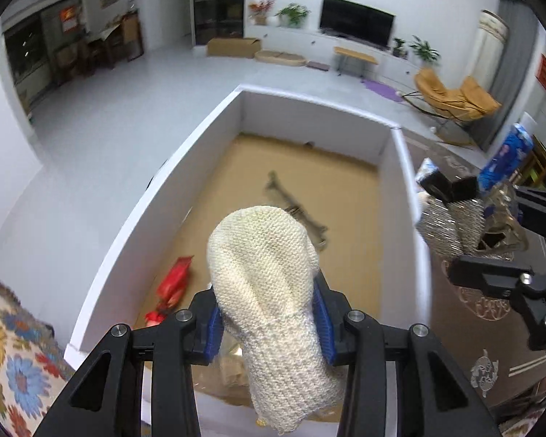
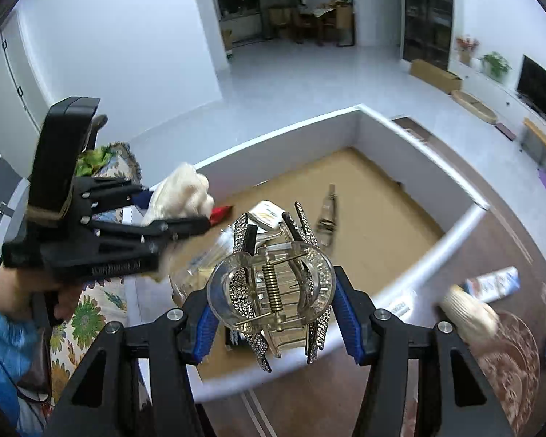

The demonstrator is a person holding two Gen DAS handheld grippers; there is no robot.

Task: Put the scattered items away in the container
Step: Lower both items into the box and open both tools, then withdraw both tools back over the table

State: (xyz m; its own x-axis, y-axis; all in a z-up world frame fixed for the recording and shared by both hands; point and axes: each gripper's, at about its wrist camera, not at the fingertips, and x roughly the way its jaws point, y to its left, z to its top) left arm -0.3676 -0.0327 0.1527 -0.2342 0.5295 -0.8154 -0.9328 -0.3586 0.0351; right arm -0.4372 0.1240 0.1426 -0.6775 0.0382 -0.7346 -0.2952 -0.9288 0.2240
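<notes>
Both grippers hang above the open white box (image 1: 404, 167) — the container — each carrying one item.

Left gripper (image 1: 265, 324): blue pads clenched on a cream knitted sock (image 1: 262, 255). The grip sits mid-length, so the toe stands up past the fingertips and the cuff droops below; the sock is over the near end of the box interior, which suits a straight drop.

Right gripper (image 2: 273, 309): pads pressed on the rounded clear levers of a rhinestone hair claw clip (image 2: 273, 284). The squeeze falls on the spring end, and the clip's toothed arms appear spread. The clip is above the box's near wall, roughly at the rim line — judged not yet fully inside.

Already on the brown box floor: a red wrapper (image 1: 173, 284), a grey elongated metal item (image 1: 296, 211) too blurred to name, and some clear packaging near the right gripper.

Outside the box, on the dark patterned rug (image 2: 509, 346): a blue-and-white packet (image 2: 491, 284) and a cream ribbed object (image 2: 469, 313), apparently still to be collected.

Obstacles: the two grippers are close beside each other over the same end of the box, so releases risk a bump. The box wall under the clip could catch it.
</notes>
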